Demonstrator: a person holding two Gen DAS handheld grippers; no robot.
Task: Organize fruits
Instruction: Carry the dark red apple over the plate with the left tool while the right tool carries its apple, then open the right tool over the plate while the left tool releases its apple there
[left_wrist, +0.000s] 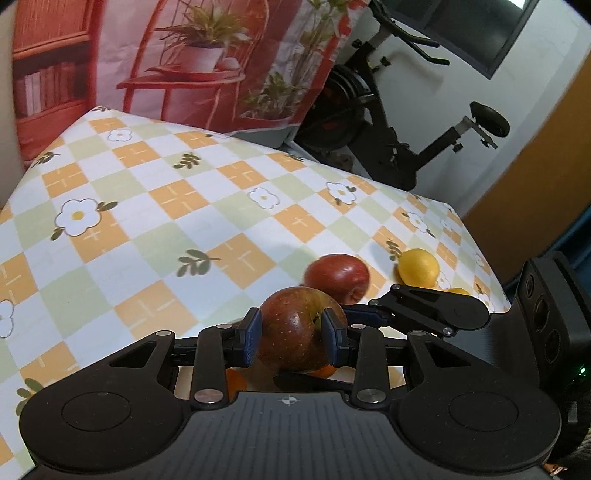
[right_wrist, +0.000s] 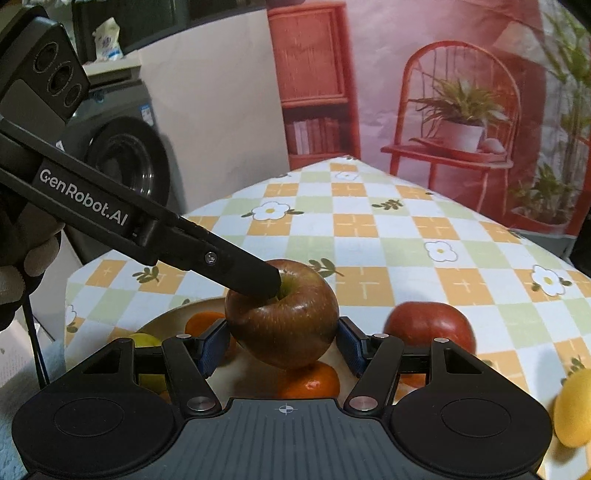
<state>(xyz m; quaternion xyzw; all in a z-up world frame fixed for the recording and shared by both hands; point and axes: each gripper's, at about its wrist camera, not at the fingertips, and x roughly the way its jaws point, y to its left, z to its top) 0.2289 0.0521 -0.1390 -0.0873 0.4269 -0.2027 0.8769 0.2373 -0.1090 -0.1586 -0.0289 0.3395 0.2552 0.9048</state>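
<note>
While both sets of fingers close on one fruit, the held apple (right_wrist: 282, 314) sits off the surface, above a shallow tan bowl (right_wrist: 166, 317). The right gripper (right_wrist: 282, 345) has its blue ribbed pads at a medium spread, pressed against the apple's round flanks. The left gripper (left_wrist: 291, 334) pinches narrowly: one of its fingers (right_wrist: 255, 277) dips into the greenish stem hollow on top, and the other sits against the outer skin. The apple is glossy, dark red streaked with green-brown and finely speckled.

Below the right fingers, smooth orange citrus fruits (right_wrist: 308, 382) lie in the bowl, and a yellow-green fruit (right_wrist: 146, 341) sits just left of the left pad. Right of the right fingers a second apple (right_wrist: 430, 325), deeper red and shiny, rests on the surface (right_wrist: 369, 236). Farther right is a dimpled yellow lemon (right_wrist: 574, 410), oval in shape.

From the left wrist view, that second apple lies just beyond the fingers, and the lemon is beyond and to the right. The surface wears a smooth cloth checked in orange, pale green and white, printed with white flowers and leaf sprigs. A gloved hand (right_wrist: 22, 273) grips the matte black left gripper body.
</note>
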